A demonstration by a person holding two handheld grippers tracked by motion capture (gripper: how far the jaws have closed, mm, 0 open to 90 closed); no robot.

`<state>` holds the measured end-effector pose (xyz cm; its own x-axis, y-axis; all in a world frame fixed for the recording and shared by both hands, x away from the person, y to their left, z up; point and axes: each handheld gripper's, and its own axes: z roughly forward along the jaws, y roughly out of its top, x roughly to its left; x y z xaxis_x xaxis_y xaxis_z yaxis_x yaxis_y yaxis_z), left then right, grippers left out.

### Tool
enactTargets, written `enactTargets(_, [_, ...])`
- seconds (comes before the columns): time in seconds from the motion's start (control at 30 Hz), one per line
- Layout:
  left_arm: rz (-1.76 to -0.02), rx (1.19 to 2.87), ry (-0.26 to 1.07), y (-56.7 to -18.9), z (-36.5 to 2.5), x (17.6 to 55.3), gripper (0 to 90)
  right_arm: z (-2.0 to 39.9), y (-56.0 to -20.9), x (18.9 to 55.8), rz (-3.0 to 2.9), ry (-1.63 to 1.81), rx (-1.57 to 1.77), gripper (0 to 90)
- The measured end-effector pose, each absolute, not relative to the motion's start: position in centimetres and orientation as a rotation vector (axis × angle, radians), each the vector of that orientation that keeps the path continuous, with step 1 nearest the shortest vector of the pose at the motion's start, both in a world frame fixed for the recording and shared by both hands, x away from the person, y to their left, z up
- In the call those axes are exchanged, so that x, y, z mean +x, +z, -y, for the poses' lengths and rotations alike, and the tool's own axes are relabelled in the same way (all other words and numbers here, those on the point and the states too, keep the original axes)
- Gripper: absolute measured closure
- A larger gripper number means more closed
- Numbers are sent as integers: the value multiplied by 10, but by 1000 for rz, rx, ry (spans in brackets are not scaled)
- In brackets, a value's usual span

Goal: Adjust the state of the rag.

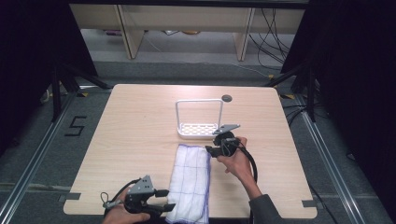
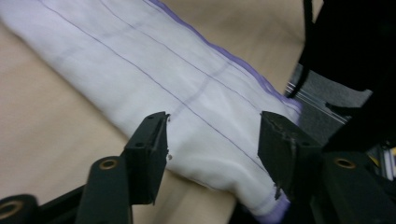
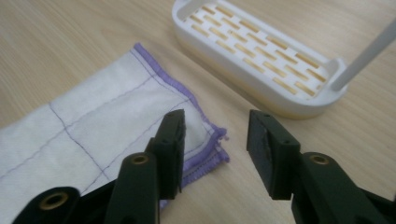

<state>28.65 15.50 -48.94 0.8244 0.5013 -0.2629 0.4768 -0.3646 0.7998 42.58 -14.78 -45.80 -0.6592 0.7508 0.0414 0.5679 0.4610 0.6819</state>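
Folded white cloth (image 1: 190, 182) with thin purple grid lines and a purple hem, lying flat on the wooden table (image 1: 140, 121), long axis running from the near edge toward the middle; near end reaching the table's front edge.

Left gripper (image 1: 164, 199) at the near left corner of the cloth, jaws parted and released, the cloth's near end lying under the gap between them without being pinched, as seen in the left gripper view (image 2: 212, 140).

Right gripper (image 1: 211, 150) at the far right corner of the cloth, jaws likewise parted and gripping nothing; in the right gripper view (image 3: 215, 147) the hemmed corner (image 3: 212, 149) lying just below the gap, flat on the wood.

White slotted rack (image 1: 200, 127) with a tall wire handle (image 1: 199, 101), standing just beyond the far end of the cloth, apart from it by a narrow strip of bare table and close beside the right gripper. Small dark round cap (image 1: 227, 98) set in the tabletop behind the rack. Black cables trailing from both grippers toward the person's forearms.
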Motion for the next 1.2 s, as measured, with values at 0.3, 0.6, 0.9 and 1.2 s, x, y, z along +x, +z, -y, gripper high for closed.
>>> enactTargets(0.3, [-880,1998,182,-486,-159,379,368,155,-463,429,-2435,963,1199,542])
enactTargets(0.6, [-945,2028,205,-497,-153,421,357,138,-486,449,-2498,954,1211,648])
enactTargets(0.9, [-991,1976,186,-498,-158,427,345,138,-476,443,-2508,965,1113,893])
enactTargets(1.2, [-983,2005,185,-502,-152,431,343,142,-485,440,-2510,846,1101,890])
